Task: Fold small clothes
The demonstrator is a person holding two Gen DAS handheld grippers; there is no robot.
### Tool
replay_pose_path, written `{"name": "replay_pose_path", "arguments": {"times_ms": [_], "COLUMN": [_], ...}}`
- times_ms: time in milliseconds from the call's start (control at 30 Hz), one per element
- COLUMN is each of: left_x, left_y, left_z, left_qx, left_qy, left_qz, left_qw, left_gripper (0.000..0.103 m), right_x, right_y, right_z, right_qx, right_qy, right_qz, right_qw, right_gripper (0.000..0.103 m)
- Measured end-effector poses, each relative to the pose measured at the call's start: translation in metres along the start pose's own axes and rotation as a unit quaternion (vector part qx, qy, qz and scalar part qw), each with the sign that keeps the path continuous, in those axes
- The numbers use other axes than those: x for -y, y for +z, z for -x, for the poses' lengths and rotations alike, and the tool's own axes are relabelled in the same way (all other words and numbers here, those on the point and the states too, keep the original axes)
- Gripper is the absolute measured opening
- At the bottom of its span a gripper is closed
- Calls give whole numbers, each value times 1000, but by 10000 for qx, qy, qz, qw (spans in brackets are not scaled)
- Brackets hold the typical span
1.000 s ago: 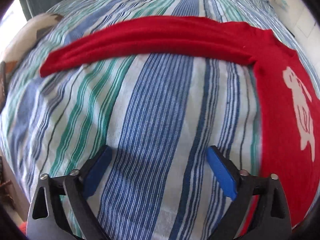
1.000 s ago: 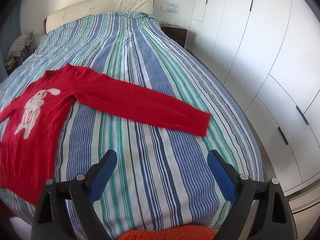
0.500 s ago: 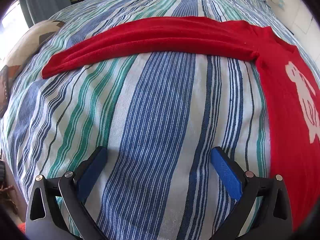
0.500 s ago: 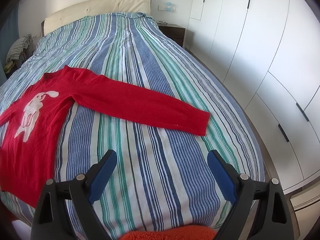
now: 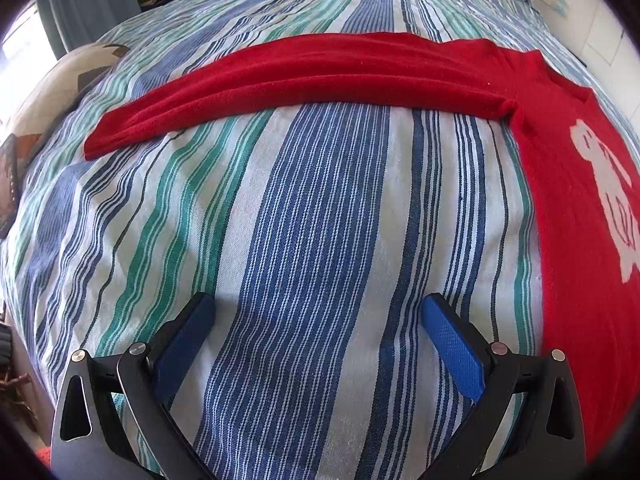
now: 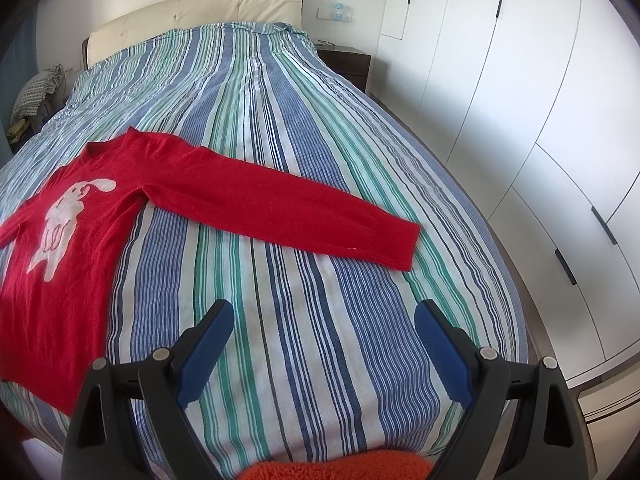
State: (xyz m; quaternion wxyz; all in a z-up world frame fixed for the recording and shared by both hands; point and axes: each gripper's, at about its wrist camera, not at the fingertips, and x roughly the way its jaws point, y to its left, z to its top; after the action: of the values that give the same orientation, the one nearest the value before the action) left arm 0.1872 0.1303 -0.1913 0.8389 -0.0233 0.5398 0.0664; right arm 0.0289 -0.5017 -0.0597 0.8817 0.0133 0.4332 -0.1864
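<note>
A red sweater with a white rabbit print lies flat, face up, on the striped bed. In the right wrist view its right sleeve stretches out to the right, cuff near the bed's right side. In the left wrist view the sweater fills the right edge and its left sleeve runs out to the left. My left gripper is open and empty over bare sheet below that sleeve. My right gripper is open and empty over bare sheet below the right sleeve.
The bed has a blue, green and white striped cover and a cream headboard. White wardrobe doors stand along the right. A nightstand is at the far right. A pillow and clutter lie left of the bed.
The left gripper has moved left and back, so the sweater body has slid toward the right edge of its view. The right gripper has shifted slightly. Both stay open.
</note>
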Motion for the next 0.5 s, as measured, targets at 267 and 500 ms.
{"name": "replay_pose_path", "arguments": {"times_ms": [267,500], "left_x": [-1,-3], "left_y": [0,-1], "left_z": [1,1], "left_qx": [52,81], "left_qy": [-68,-118], "left_qz": [-53,-83], "left_qw": [9999,9999], "left_gripper": [103,103], "right_x": [0,0], "right_y": [-1,-1], "right_z": [0,0], "right_qx": [-13,-49], "right_qy": [-7,-14], "right_qz": [14,33], "right_qw": [10000,10000], "right_gripper": [91,91]}}
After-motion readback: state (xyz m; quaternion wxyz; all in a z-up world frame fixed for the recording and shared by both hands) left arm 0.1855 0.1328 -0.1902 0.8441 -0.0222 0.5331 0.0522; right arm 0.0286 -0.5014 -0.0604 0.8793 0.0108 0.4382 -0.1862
